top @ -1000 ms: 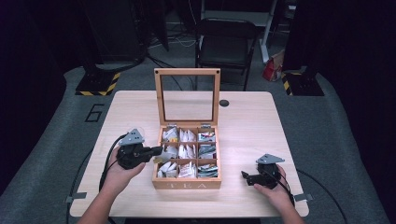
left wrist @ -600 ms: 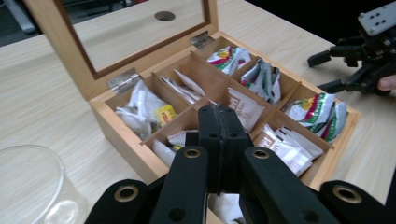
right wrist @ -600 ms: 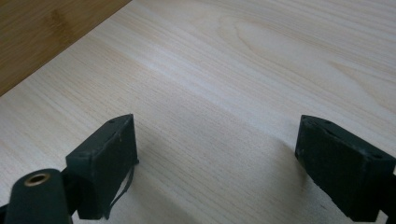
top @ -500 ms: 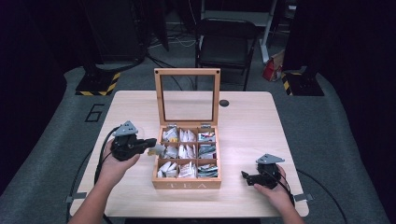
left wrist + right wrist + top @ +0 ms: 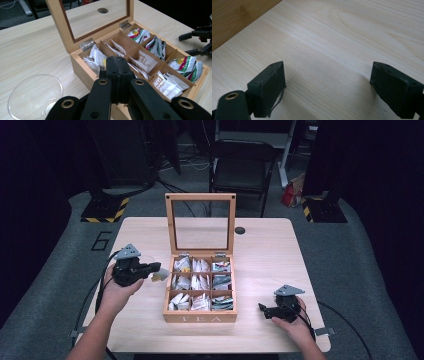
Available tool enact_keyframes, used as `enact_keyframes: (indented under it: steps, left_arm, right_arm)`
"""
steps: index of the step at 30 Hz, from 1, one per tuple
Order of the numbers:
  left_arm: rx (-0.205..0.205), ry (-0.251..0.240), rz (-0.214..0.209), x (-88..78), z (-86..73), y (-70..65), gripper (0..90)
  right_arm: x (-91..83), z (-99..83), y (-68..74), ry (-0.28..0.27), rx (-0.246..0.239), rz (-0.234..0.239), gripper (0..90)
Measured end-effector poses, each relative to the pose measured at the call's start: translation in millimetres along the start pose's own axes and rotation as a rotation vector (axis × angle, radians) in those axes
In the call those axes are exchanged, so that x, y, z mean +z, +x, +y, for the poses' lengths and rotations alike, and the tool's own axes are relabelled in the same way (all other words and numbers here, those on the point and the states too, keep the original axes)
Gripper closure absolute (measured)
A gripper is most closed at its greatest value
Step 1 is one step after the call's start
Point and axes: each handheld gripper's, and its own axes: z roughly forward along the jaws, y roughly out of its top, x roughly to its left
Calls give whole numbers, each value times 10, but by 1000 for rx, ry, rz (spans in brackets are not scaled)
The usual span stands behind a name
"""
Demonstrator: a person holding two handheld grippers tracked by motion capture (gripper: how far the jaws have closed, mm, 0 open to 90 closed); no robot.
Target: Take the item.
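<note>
A wooden tea box (image 5: 200, 315) sits open near the front middle of the table (image 5: 260, 245), its glass lid upright and its compartments full of tea bags. Just left of the box, the left hand-held gripper (image 5: 159, 273) is clamped on a small tea bag (image 5: 160, 274), held above the table. The right hand-held gripper (image 5: 263, 310) rests on the table right of the box, jaws wide apart.
</note>
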Motion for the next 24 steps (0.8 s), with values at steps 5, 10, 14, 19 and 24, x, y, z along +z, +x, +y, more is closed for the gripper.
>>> enact_keyframes:
  steps: [5,10,14,19,24]
  left_arm:
    - [-8,-3,16,-15,13,55,900]
    - [-14,-13,33,-47,46,115,900]
    - [-24,-16,43,-73,63,166,900]
    - [-38,-24,63,-97,80,219,900]
    - [-50,-23,80,-112,89,279,900]
  right_arm:
    - [0,0,0,0,0,0,121]
    - [1,0,0,-1,0,-1,121]
    - [0,0,0,0,0,0,121]
    - [0,0,0,0,0,0,121]
    - [0,0,0,0,0,0,120]
